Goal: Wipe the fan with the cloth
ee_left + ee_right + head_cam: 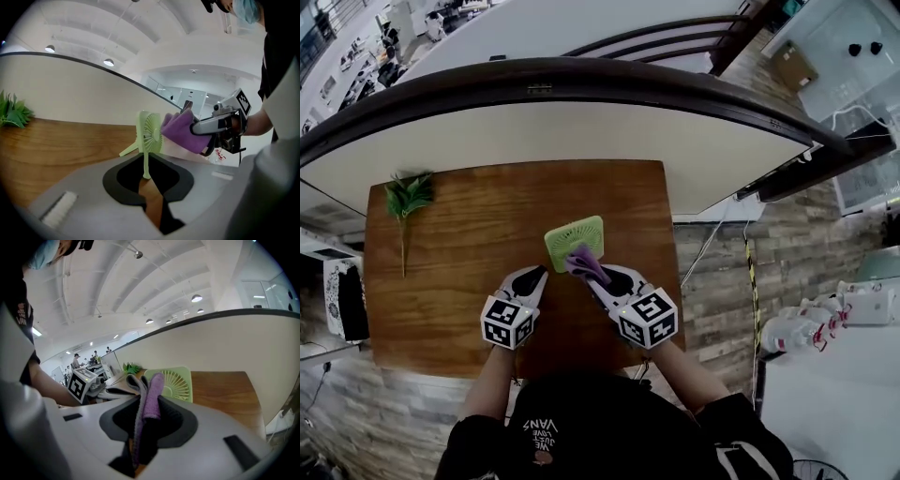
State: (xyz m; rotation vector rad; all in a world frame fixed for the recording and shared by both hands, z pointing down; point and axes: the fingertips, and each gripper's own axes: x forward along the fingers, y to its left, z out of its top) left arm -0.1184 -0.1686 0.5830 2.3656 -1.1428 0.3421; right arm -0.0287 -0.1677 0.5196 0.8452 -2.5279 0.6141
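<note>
Wiping looks barely begun: right gripper (600,277), clamped on purple cloth (583,261), meets the green fan (573,236) at its five o'clock; left gripper (535,275), jaws almost closed, at eight.

fan (575,240) — pale green, upright | cloth (585,262) — purple, against its grille

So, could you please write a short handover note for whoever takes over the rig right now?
Left gripper: jaws practically together, nothing visibly gripped; the green mini fan is just ahead of them.
Right gripper: shut on the purple cloth, whose free end is at the fan's grille.
Fan: propped on its stand on the wooden table.
Done: cloth in hand and brought to the fan.
Left: wipe the grille; how much is wiped already cannot be told.
</note>
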